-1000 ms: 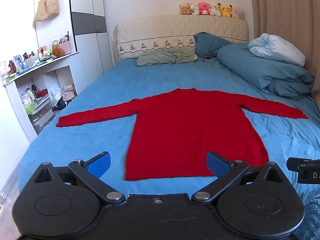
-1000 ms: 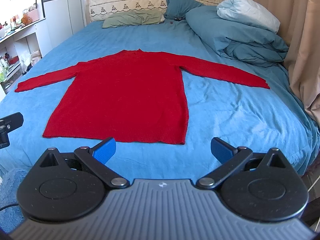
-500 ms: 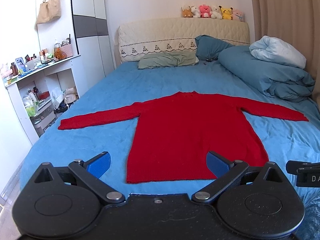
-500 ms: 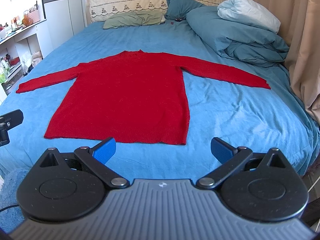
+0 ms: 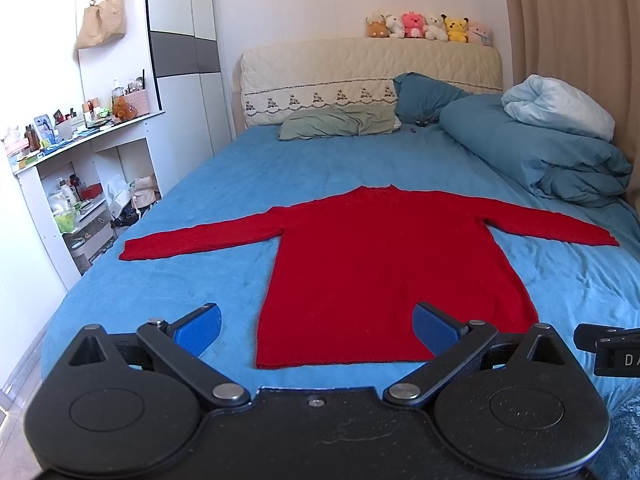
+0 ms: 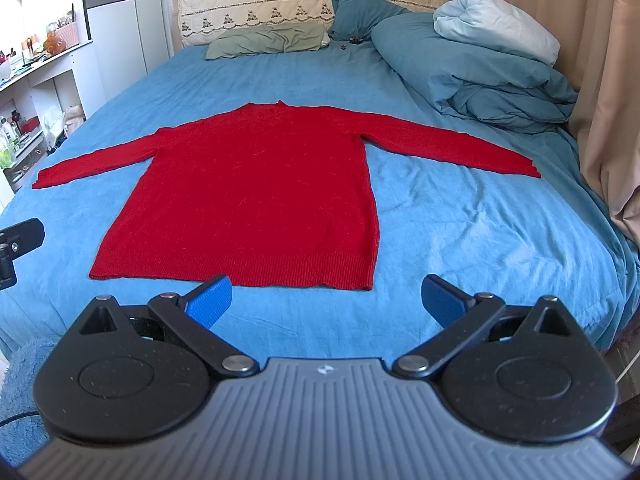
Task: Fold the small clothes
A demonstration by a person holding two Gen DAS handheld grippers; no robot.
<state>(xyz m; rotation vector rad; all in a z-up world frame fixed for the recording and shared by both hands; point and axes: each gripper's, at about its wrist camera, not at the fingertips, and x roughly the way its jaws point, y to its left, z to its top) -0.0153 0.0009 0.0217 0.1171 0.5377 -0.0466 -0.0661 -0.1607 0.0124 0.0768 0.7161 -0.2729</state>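
Blue bed point(image 5: 320, 168) holds red sweater point(image 5: 384, 272); both tongs point(image 5: 316, 326) point(image 6: 326, 300) hover spread.

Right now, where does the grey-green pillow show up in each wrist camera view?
Left wrist view: the grey-green pillow lies upper centre, against the quilted headboard.
Right wrist view: the pillow lies upper left of centre, below the same headboard.
Shared landmark: the red sweater, spread flat on the bed nearer the cameras.
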